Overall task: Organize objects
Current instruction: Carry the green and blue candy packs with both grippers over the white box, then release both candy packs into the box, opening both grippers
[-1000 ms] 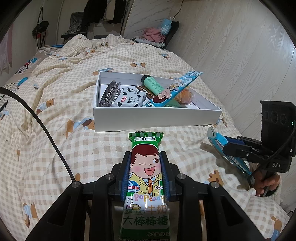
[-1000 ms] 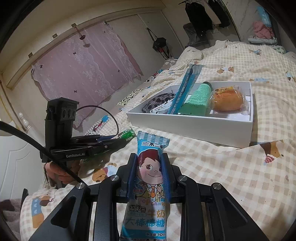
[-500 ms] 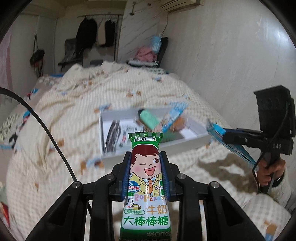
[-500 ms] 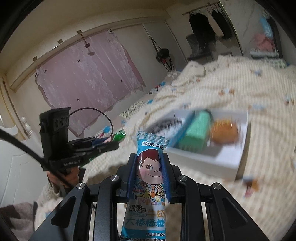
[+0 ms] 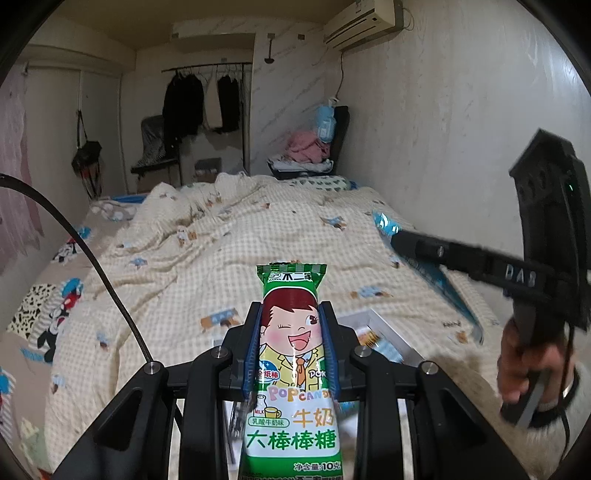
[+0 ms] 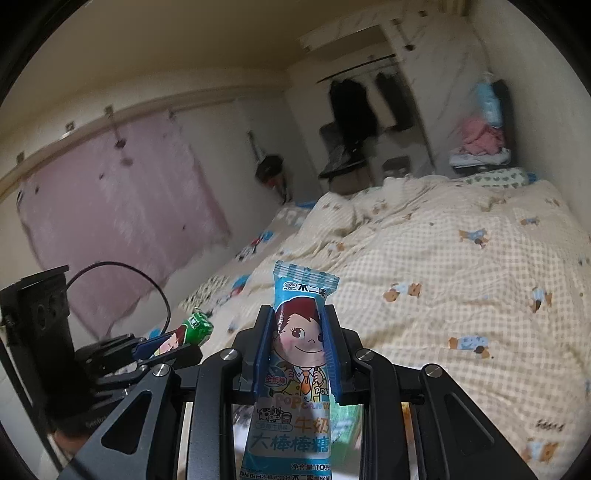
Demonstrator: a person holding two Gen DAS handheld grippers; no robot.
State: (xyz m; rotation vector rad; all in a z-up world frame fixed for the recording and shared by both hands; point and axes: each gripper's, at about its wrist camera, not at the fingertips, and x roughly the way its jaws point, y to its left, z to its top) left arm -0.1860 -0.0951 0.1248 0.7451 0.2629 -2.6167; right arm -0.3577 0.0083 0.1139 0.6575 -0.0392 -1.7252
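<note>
Left wrist view: left gripper (image 5: 291, 343) clamps one green candy packet (image 5: 291, 376), blocking most of the white box (image 5: 388, 332) on the checked bedspread (image 5: 229, 258). Right wrist view: right gripper (image 6: 300, 354) clamps one blue candy packet (image 6: 301, 369); blurred items below it, probably box contents.

Bed (image 5: 258, 236) fills middle of frame, cream checked quilt with small cartoon prints. Pale marbled wall (image 5: 461, 129) at right; air conditioner (image 5: 364, 20) upper right. Clothes rail (image 5: 203, 96) with dark garments at back centre. Chair (image 5: 332, 147) heaped with pink clothes beside bed's far end. Pink curtain (image 6: 122, 199) at left of right wrist view. Dim indoor light.
</note>
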